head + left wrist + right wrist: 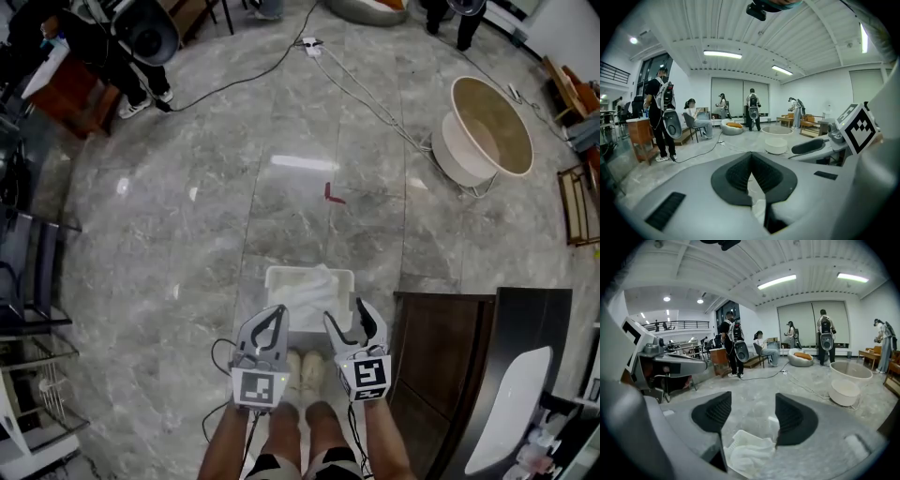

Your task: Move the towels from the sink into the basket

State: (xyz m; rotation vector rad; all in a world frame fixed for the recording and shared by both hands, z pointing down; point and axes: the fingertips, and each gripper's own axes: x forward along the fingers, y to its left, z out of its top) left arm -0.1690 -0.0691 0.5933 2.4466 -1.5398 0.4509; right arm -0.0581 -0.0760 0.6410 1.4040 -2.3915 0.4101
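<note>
A white basket (277, 278) stands on the grey floor just ahead of my feet, with white towels (314, 289) heaped inside it. Both grippers hang above its near rim. My left gripper (272, 313) is shut, its dark pads meeting with nothing between them (751, 157). To its right, my right gripper (345, 314) is open and empty. The right gripper view looks through its gap (753, 401) down at the basket (734, 437) and the towels (752, 455). The white sink (511, 412) sits in a dark counter at the lower right; no towel shows in the part of it in view.
The dark counter (441, 366) stands close on my right. A large round white tub (487, 127) lies tipped on the floor at the back right, with cables (356, 89) running past it. A red mark (333, 194) is on the floor. People stand and sit at the far side.
</note>
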